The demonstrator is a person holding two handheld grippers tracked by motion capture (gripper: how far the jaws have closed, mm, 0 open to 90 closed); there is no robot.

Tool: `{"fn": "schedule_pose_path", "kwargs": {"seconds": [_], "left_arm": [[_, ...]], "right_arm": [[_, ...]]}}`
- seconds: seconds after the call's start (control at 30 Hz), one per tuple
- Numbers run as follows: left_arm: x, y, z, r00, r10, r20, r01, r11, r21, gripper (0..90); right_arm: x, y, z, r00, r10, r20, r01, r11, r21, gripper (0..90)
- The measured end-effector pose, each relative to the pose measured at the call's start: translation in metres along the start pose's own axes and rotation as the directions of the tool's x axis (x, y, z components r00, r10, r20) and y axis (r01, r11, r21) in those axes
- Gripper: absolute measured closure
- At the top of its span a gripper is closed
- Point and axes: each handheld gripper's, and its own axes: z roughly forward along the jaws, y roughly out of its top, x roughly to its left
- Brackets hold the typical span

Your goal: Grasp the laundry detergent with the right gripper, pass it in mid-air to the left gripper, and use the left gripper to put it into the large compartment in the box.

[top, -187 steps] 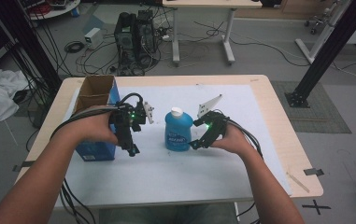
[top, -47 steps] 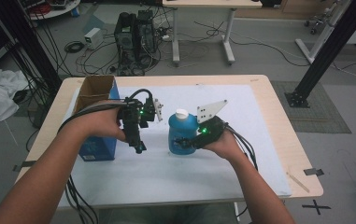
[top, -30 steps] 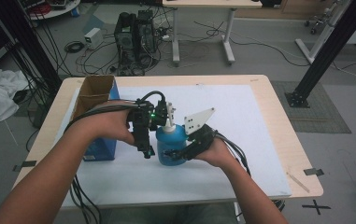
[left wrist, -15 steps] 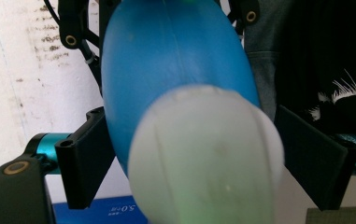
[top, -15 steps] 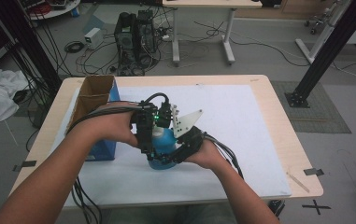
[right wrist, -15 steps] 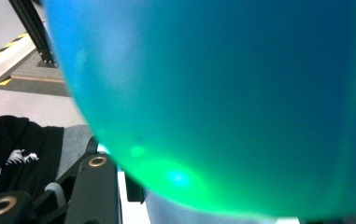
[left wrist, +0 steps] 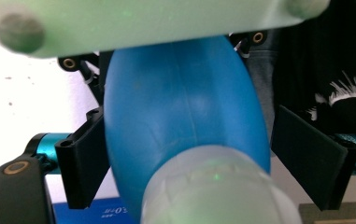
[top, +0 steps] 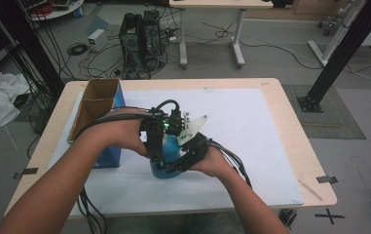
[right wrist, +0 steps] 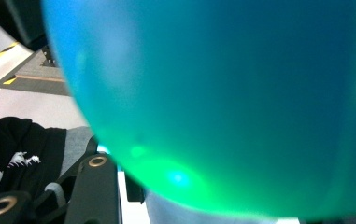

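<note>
Although the bottle is already clamped around its body by the right gripper, its cap is seen in place. The grasp is judged done, while any work on the cap is judged left to do. The bottle is held just beside the box. The left gripper is set at the cap end, jaws apart on either side of the cap, and no press on it can be made out.

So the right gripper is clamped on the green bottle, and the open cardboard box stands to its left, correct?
Not quite: the bottle is blue, as the high view shows. The right gripper is clamped on it, and the open cardboard box does stand to its left.
</note>
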Motion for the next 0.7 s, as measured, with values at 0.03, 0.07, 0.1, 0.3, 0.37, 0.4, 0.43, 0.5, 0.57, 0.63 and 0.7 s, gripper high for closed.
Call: {"fn": "schedule_pose_path", "kwargs": {"seconds": [0.03, 0.07, 0.1, 0.3, 0.37, 0.4, 0.43, 0.5, 0.57, 0.63, 0.7], "left_arm": [[-0.0003, 0.0001, 0.0004, 1.0000, -0.006, 0.006, 0.006, 1.0000, 0.003, 15.8], [0.0000, 0.0006, 0.0008, 1.0000, -0.002, 0.001, 0.002, 1.0000, 0.004, 15.8], [-0.0001, 0.0009, 0.0012, 1.0000, -0.006, -0.001, 0.006, 1.0000, 0.007, 15.8], [0.0011, 0.0022, 0.0023, 0.9995, -0.023, -0.020, 0.023, 0.9996, 0.019, 15.9], [0.0014, 0.0025, 0.0025, 0.9994, -0.028, -0.020, 0.029, 0.9994, 0.019, 15.9], [0.0014, 0.0028, 0.0028, 0.9995, -0.026, -0.019, 0.027, 0.9994, 0.020, 16.1], [0.0017, 0.0033, 0.0027, 0.9997, -0.021, -0.015, 0.021, 0.9994, 0.027, 16.5], [0.0000, 0.0045, 0.0036, 0.9998, -0.020, -0.007, 0.020, 0.9994, 0.028, 19.6], [-0.0001, 0.0060, 0.0034, 0.9999, -0.011, -0.012, 0.012, 0.9994, 0.034, 20.6], [-0.0006, 0.0068, 0.0036, 0.9996, -0.018, -0.022, 0.019, 0.9992, 0.035, 20.8], [0.0000, 0.0070, 0.0038, 0.9996, -0.019, -0.022, 0.020, 0.9991, 0.038, 22.6]], "right_arm": [[0.0000, 0.0000, -0.0001, 1.0000, 0.001, -0.002, -0.001, 1.000, 0.000, 45.6], [0.0001, -0.0001, -0.0001, 1.0000, 0.002, -0.003, -0.002, 1.000, 0.000, 45.6], [0.0003, 0.0000, -0.0004, 1.0000, 0.005, -0.003, -0.005, 1.000, 0.002, 45.6], [-0.0001, 0.0000, -0.0009, 1.0000, 0.002, -0.004, -0.002, 1.000, 0.007, 45.7], [0.0016, -0.0002, -0.0002, 0.9997, 0.022, -0.013, -0.022, 1.000, 0.009, 45.7], [0.0031, -0.0004, -0.0004, 0.9989, 0.042, -0.020, -0.042, 0.999, 0.019, 45.7], [0.0039, -0.0004, -0.0002, 0.9984, 0.051, -0.025, -0.051, 0.998, 0.022, 45.7], [0.0034, -0.0005, 0.0001, 0.9986, 0.047, -0.025, -0.047, 0.999, 0.022, 45.7], [0.0028, -0.0007, 0.0007, 0.9989, 0.041, -0.022, -0.040, 0.999, 0.012, 45.7], [0.0023, -0.0008, 0.0008, 0.9989, 0.040, -0.023, -0.040, 0.999, 0.012, 45.7], [0.0028, -0.0009, 0.0009, 0.9986, 0.047, -0.025, -0.047, 0.999, 0.012, 45.7]]}}
